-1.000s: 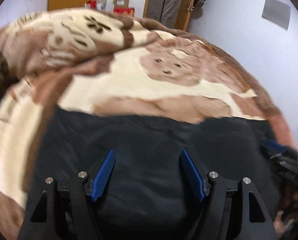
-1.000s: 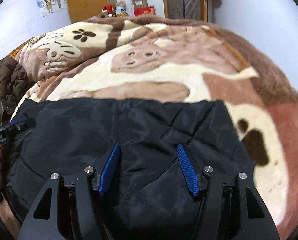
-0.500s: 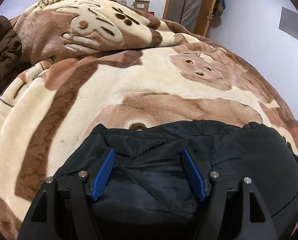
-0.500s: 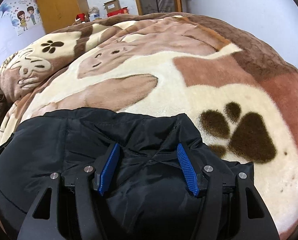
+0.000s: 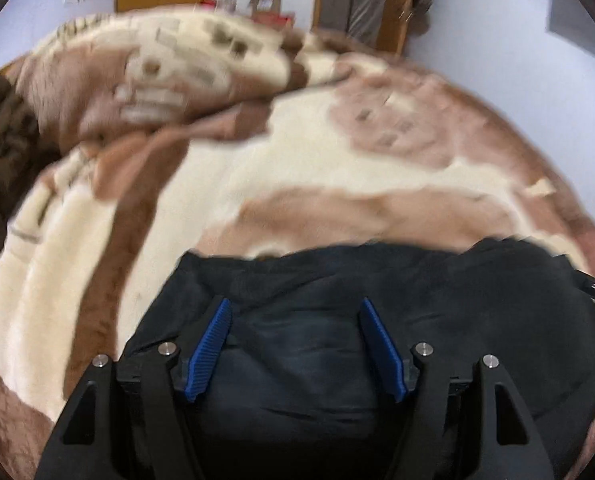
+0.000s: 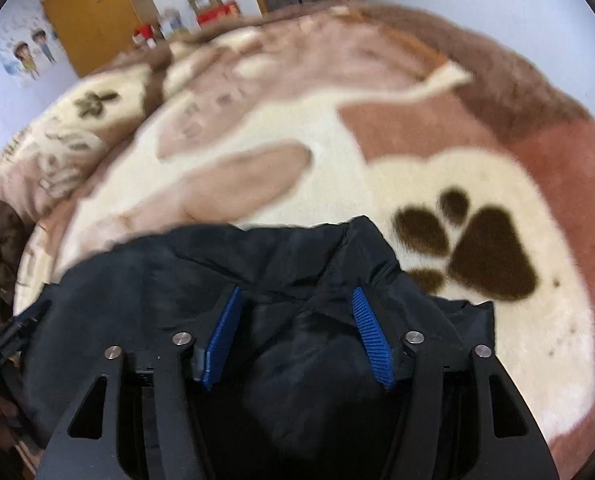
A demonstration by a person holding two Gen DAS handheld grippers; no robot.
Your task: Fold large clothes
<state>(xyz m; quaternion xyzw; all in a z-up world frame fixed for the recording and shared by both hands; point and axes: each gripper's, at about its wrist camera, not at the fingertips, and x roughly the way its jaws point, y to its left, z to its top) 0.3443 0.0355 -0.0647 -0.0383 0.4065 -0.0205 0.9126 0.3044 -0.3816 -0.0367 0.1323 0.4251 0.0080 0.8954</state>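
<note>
Black quilted padded jacket (image 5: 377, 320), bunched, long axis left-right on plush brown-cream blanket (image 5: 297, 168). Left gripper (image 5: 293, 348) and right gripper (image 6: 295, 336) jaws closing, jacket fabric between the spread fingers.

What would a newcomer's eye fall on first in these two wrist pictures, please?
Most striking is the black padded jacket, bunched low in both views on a plush brown and cream blanket. A big dark paw print lies on the blanket just right of the jacket in the right wrist view. The left gripper and right gripper each have jacket fabric between blue-padded jaws that are closing.
</note>
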